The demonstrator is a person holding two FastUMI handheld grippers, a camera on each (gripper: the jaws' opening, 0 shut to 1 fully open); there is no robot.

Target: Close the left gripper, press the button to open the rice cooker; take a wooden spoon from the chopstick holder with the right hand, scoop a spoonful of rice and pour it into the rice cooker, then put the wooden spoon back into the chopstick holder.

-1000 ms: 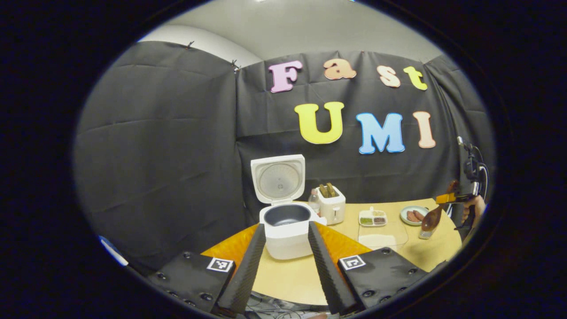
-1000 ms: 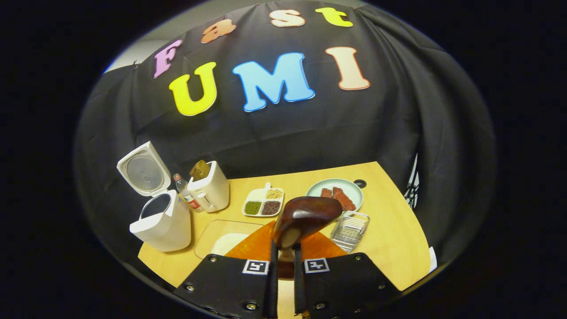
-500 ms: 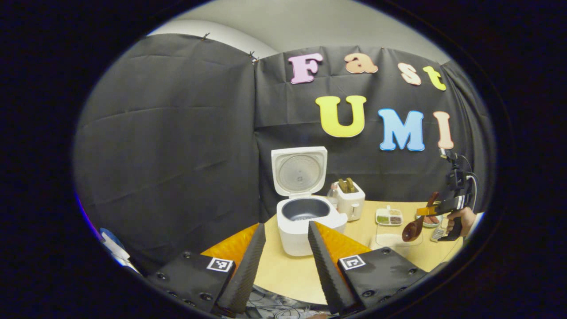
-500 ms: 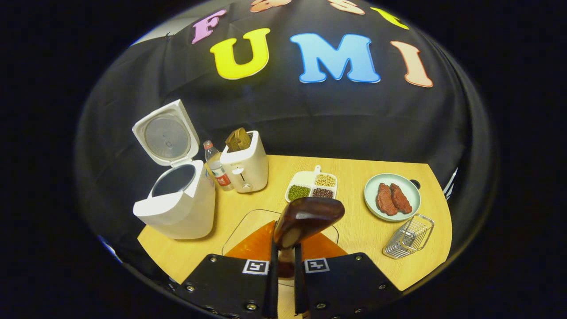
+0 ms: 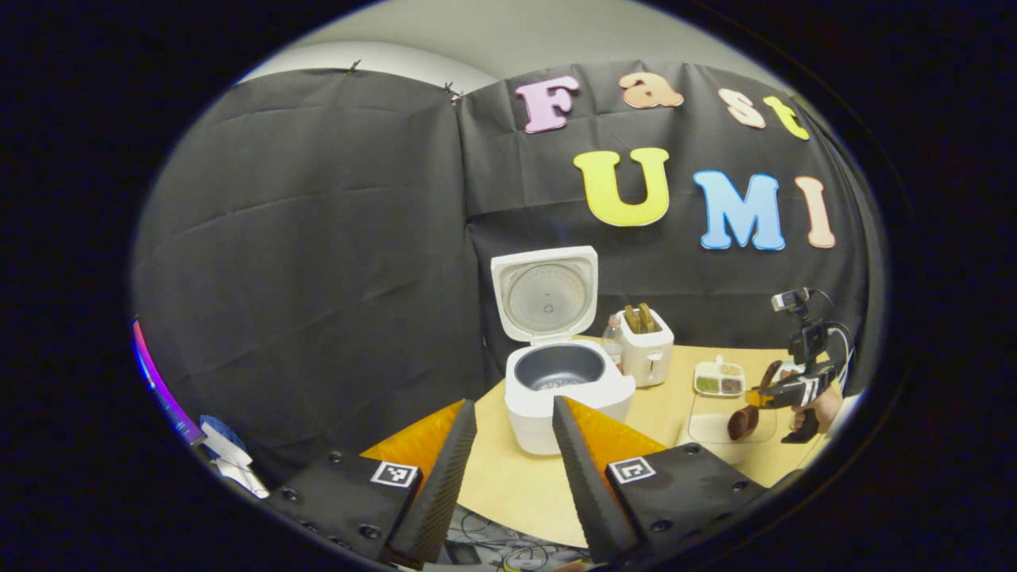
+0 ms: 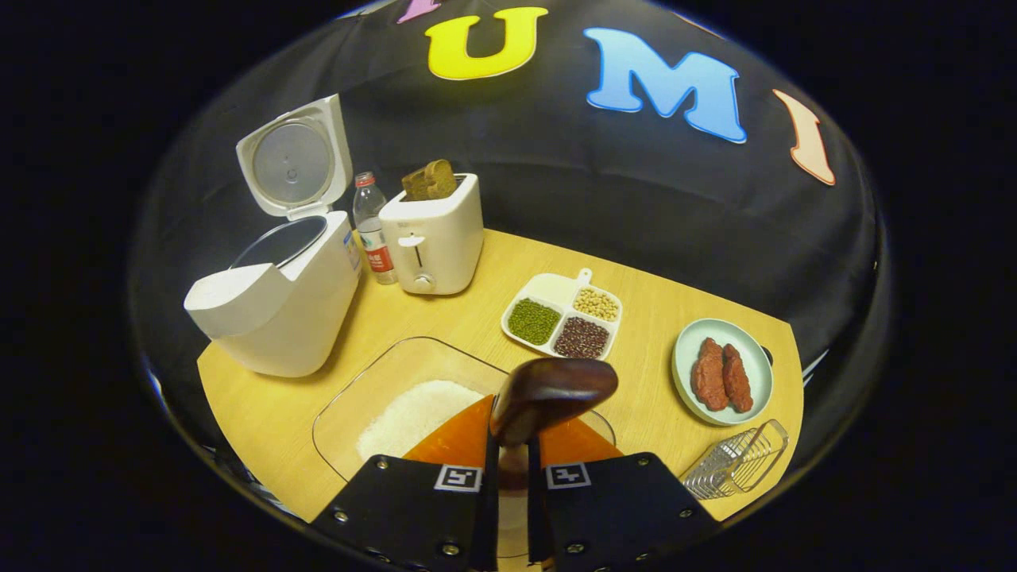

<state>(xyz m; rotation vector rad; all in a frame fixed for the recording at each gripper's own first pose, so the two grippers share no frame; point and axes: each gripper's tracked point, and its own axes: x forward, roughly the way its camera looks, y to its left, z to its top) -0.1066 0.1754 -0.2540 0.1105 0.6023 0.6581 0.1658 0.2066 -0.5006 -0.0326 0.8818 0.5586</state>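
The right gripper (image 6: 508,469) pinches the wooden spoon (image 6: 548,389) by its handle above the glass dish (image 6: 361,389), where the rice (image 6: 413,409) lies at 10 o'clock from the bowl. The left gripper (image 5: 512,445) is spread and idle, and the open rice cooker (image 6: 270,278) waits at 10 o'clock. I think the bowl should dip under the rice and rise level.

Left gripper (image 5: 512,453): jaws are standing apart with a wide gap between them, nothing between the fingers (image 5: 445,469). The gripper is pointing forward and slightly downward, hanging above the near edge of the counter.

Right gripper (image 6: 510,485): jaws are drawn in to a narrow gap, both fingers (image 6: 486,492) pressing on the handle of the wooden spoon (image 6: 548,389), whose bowl is sticking out ahead of the fingertips. The gripper is tilting steeply downward.

In the left gripper view, the right gripper is showing far off to the right, with a hand (image 5: 822,401) wrapping its grip from below.
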